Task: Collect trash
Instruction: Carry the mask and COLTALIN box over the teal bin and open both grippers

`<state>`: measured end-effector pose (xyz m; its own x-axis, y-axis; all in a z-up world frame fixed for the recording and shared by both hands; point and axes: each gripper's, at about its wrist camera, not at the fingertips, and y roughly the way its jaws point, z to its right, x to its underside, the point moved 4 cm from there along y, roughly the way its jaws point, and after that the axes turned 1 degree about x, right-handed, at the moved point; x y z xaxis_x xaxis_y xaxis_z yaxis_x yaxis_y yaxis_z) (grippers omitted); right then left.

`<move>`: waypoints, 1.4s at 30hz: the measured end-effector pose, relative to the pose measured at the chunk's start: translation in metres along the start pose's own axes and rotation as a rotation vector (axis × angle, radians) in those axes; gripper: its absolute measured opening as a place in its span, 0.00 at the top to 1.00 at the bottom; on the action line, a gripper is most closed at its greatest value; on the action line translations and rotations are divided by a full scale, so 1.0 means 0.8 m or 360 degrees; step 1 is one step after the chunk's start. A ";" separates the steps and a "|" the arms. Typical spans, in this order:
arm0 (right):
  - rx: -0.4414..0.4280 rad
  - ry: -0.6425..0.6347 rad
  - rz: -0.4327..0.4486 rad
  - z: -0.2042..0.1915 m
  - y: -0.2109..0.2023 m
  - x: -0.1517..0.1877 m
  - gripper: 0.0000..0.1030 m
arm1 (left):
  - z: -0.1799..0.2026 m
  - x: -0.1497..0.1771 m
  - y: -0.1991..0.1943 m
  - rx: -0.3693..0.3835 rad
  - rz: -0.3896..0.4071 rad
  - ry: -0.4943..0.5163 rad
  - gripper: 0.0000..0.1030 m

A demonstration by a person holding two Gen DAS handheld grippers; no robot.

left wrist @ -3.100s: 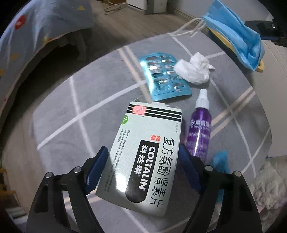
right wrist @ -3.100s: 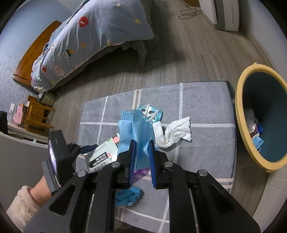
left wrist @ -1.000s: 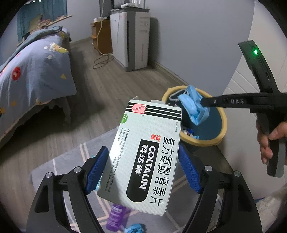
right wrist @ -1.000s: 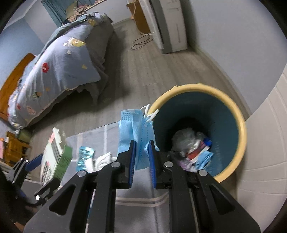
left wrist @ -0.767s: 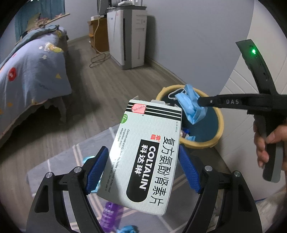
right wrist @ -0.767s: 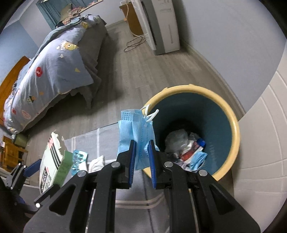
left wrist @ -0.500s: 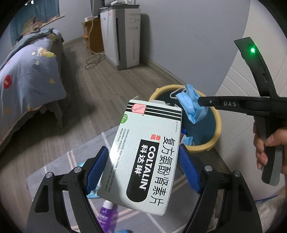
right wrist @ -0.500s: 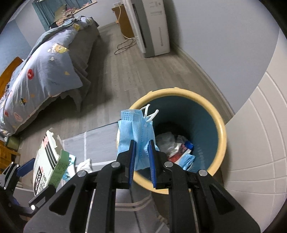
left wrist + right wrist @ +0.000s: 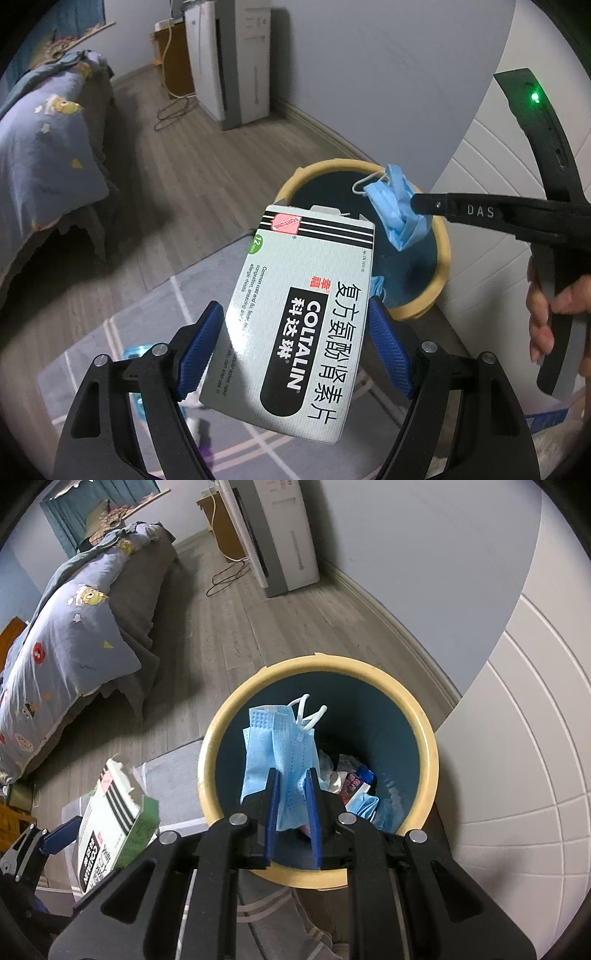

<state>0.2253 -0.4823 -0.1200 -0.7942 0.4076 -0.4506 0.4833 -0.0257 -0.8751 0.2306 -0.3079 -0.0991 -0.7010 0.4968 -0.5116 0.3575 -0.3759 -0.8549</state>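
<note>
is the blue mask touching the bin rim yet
Apart. The left wrist view shows the blue mask hanging from the right gripper, clear above the bin opening.

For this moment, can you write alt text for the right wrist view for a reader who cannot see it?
The right gripper is shut on a blue face mask, held above the open yellow-rimmed bin that already contains trash. At lower left, the left gripper holds a medicine box beside the bin; a bed stands behind.

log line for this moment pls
left gripper: holds medicine box | right gripper: holds face mask over trash bin | release: pending
</note>
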 end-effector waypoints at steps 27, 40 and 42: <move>-0.0081 0.0392 -0.0142 0.068 0.043 0.013 0.86 | 0.044 -0.024 0.115 -0.0012 -0.0192 0.0107 0.23; -0.0096 0.0390 -0.0077 0.073 0.038 0.011 0.82 | 0.034 -0.032 0.115 0.0012 -0.0094 0.0014 0.17; -0.0095 0.0385 -0.0066 0.072 0.036 0.010 0.74 | 0.031 -0.033 0.112 0.0002 -0.0076 0.0010 0.15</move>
<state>0.2117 -0.5326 -0.1594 -0.7063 0.6138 -0.3527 0.4784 0.0466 -0.8769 0.2659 -0.3746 -0.1598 -0.7134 0.5191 -0.4708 0.3228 -0.3529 -0.8782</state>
